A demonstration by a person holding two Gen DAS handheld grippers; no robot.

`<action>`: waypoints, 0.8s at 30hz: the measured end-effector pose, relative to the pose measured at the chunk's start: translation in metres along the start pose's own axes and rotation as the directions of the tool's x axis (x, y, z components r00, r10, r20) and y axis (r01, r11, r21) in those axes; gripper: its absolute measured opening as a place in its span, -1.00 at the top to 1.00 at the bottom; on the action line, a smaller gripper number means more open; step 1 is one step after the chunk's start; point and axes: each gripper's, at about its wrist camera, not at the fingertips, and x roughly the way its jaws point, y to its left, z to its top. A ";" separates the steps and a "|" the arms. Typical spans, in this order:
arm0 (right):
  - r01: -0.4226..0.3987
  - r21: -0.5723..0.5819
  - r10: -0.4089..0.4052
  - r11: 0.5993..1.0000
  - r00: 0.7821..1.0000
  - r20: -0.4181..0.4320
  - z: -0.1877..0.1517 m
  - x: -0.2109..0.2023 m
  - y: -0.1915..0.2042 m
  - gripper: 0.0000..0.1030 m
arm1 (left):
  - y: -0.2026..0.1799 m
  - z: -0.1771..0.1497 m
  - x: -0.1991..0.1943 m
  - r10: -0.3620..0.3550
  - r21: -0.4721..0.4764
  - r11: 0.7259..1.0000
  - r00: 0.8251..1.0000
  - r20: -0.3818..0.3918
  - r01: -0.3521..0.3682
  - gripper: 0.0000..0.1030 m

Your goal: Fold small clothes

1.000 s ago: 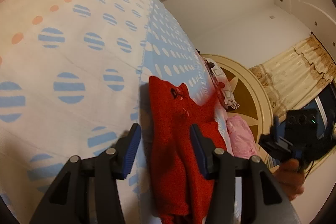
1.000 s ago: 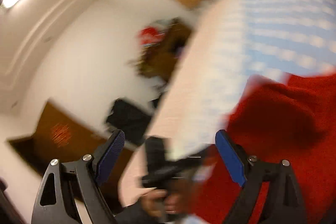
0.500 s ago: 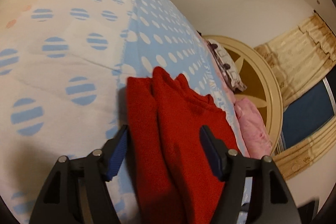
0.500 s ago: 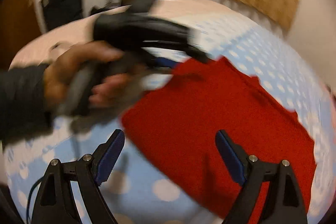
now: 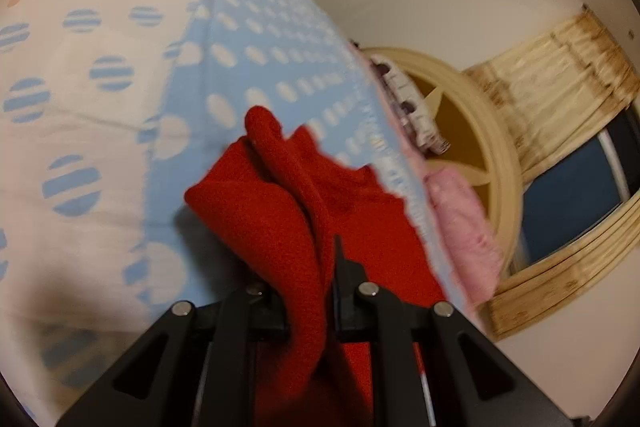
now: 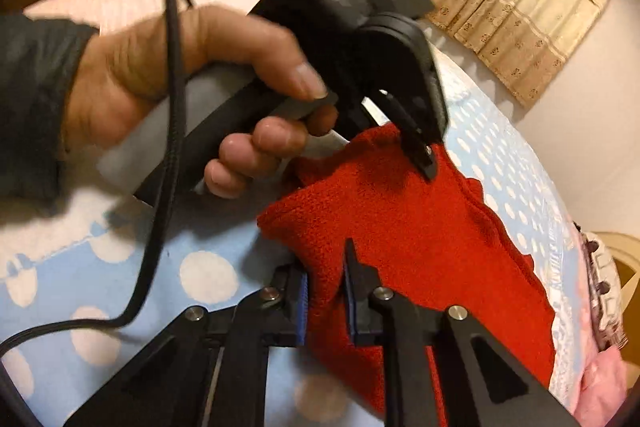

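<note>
Both jaws, having just closed, pinch the red garment (image 6: pixel 420 227): left gripper (image 5: pixel 310 291) at its 12 o'clock edge, right gripper (image 6: pixel 324 297) at 6, ready to lift a fold off the bedspread (image 5: pixel 120 107).

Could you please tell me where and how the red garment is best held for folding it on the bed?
By its near edge, from the near side: both the left gripper and right gripper pinch the red garment there, leaving the rest free to swing over.
</note>
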 end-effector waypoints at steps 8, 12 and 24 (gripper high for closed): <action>0.144 0.142 -0.153 0.979 0.987 0.052 -0.047 -0.065 -0.096 0.74 | -0.099 0.013 0.032 -0.059 0.126 0.990 0.998 0.018 0.057 0.73; 0.186 0.216 -0.201 0.959 0.978 0.048 -0.081 -0.097 -0.129 0.74 | -0.147 0.014 0.074 -0.063 0.193 0.979 0.998 -0.014 0.065 0.73; 0.124 0.520 -0.106 0.845 0.992 -0.064 -0.179 -0.089 -0.190 0.74 | -0.190 -0.024 0.213 0.110 0.295 0.954 0.973 -0.201 -0.047 0.73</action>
